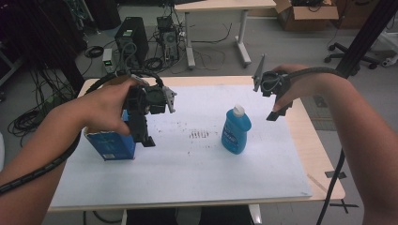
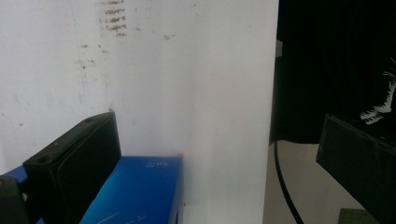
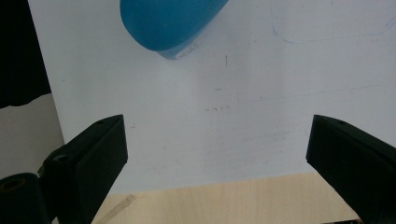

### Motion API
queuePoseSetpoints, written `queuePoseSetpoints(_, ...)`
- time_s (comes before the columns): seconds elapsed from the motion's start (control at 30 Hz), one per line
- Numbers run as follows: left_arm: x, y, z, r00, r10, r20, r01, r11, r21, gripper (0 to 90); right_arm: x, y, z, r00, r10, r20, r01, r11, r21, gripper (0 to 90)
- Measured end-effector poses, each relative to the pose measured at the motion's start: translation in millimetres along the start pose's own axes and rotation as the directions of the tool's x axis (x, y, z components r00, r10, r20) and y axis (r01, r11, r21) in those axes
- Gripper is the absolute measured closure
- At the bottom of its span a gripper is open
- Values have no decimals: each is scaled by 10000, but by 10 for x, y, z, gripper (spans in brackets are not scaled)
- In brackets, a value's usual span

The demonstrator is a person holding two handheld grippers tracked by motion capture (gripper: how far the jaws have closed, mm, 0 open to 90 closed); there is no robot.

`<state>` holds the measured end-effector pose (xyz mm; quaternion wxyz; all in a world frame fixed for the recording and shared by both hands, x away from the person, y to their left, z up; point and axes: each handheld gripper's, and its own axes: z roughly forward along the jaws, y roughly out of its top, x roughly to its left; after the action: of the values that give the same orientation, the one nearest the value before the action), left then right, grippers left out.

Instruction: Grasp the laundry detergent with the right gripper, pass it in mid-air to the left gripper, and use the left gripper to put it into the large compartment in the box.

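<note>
Behind our table (image 1: 324,185) we see a cluttered workshop floor with a computer tower (image 1: 131,41), loose cables and a second desk (image 1: 220,5); the white sheet (image 1: 187,173) over our tabletop carries a patch of brownish specks. Our left gripper (image 1: 146,138) hangs over the blue carton (image 1: 110,146) standing at the sheet's left edge, with its jaws spread wide and nothing pinched; in the left gripper view the carton (image 2: 140,191) sits beside one jaw, not between the two. Our right gripper (image 1: 277,112) is raised near the right edge, jaws likewise apart and empty, well apart from the blue bottle (image 1: 235,131) at mid-table. We judge the carton light, stiff-walled cardboard that could dent if squeezed hard, best taken across its two broad faces near the top. It stands upright, long axis vertical, one broad printed face toward us. The bottle looks smooth, perhaps slippery; it too stands upright, its white cap (image 1: 239,110) on top.
</note>
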<state>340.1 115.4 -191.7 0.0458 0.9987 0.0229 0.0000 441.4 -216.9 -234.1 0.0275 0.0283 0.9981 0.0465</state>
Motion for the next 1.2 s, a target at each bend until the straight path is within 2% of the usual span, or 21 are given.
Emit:
queuePoseSetpoints(0.13,34,-18,31,9999,3,126,-2,9999,-115,2,9,-13,22,10000,42,-39,-42,10000,39,52)
queuePoseSetpoints(0.27,32,-33,40,10000,5,38,-5,10000,-63,2,23,-39,48,9999,163,-33,-163,9999,31,50)
queuePoseSetpoints(0.33,32,-53,47,10000,-47,68,48,9998,-186,2,35,-51,66,9998,197,-34,-197,9998,-16,51)
queuePoseSetpoints(0.6,24,-55,94,10000,1,38,-1,10000,-31,2,109,-92,111,9995,330,1,-330,9993,-175,51)
queuePoseSetpoints(0.73,22,-55,116,10000,16,-11,-16,10000,16,2,190,-137,133,9992,389,12,-388,9991,-153,51)
queuePoseSetpoints(0.93,8,-47,157,9999,104,-9,-104,9999,93,2,300,-165,180,9984,560,-26,-560,9965,-625,52)
queuePoseSetpoints(1.1,-33,-26,168,9998,209,-41,-208,9997,118,2,426,-186,294,9973,735,44,-729,9938,-837,50)
queuePoseSetpoints(1.2,-47,-17,172,9996,277,-66,-276,9995,123,2,480,-187,363,9966,819,32,-809,9897,-1180,53)
